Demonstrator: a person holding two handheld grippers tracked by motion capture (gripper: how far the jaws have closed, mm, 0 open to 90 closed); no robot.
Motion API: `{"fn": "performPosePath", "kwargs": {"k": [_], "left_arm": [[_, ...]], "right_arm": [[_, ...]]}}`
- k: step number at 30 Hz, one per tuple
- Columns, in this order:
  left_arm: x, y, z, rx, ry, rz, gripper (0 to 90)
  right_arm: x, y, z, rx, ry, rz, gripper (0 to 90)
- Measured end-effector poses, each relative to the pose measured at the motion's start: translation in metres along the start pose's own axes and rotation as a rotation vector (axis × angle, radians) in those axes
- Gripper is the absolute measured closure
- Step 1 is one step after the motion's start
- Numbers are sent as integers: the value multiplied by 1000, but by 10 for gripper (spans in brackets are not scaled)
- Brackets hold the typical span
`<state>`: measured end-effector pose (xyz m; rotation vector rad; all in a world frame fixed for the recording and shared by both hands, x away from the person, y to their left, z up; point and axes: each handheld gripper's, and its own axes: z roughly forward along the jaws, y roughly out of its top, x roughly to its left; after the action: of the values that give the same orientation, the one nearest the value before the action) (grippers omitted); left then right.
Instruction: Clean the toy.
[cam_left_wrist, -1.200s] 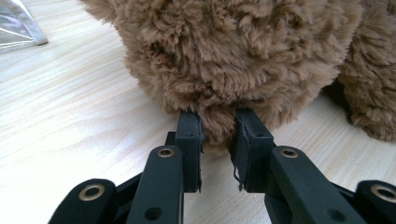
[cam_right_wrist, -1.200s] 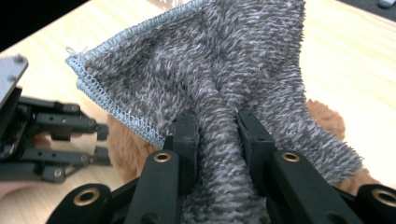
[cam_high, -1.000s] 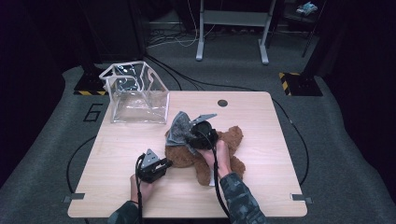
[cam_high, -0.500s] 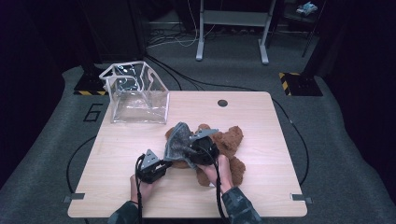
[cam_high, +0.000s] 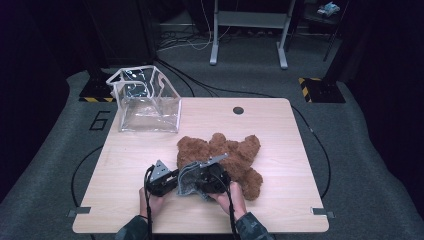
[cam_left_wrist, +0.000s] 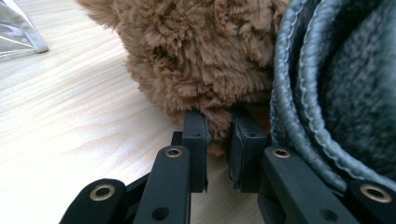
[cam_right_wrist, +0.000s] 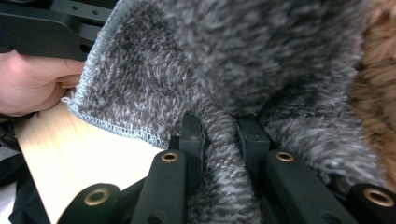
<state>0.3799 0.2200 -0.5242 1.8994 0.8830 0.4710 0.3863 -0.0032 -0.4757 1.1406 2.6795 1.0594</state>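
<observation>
Lowering since a second ago, the right gripper is pinching a soft grey cloth; the left gripper is clamping the plush bear's limp fur.

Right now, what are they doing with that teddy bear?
A person is working at a wooden table with tongs in each hand. The left tongs pinch the brown teddy bear by a bit of its fur. The right tongs grip a fuzzy grey cloth, held right beside the bear. A clear plastic bag stands open at the table's far left corner.
</observation>
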Motion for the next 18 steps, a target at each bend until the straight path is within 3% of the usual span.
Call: {"fn": "performPosePath", "kwargs": {"k": [2,5,6,9,10,11,12,13,18], "left_arm": [[0,0,0,-10,0,-9,783],[0,0,-1,-9,-6,-11,785],[0,0,-1,-9,-6,-11,785],[0,0,-1,-7,-7,-8,786],[0,0,-1,-7,-7,-8,786],[0,0,-1,-5,-7,-5,786],[0,0,-1,-5,-7,-5,786],[0,0,-1,-6,-8,-9,786],[-1,-1,0,-14,0,-8,786]], "right_arm": [[0,0,-4,-5,-1,-6,760],[2,11,-30,-67,-10,-16,761],[2,11,-30,-67,-10,-16,761],[-1,30,-59,-156,-60,-33,760],[-1,30,-59,-156,-60,-33,760],[-4,42,-68,-181,-91,-29,760],[-4,42,-68,-181,-91,-29,760],[-9,57,-74,-209,-126,-40,760],[-16,84,-71,-224,-186,-61,762]]}}
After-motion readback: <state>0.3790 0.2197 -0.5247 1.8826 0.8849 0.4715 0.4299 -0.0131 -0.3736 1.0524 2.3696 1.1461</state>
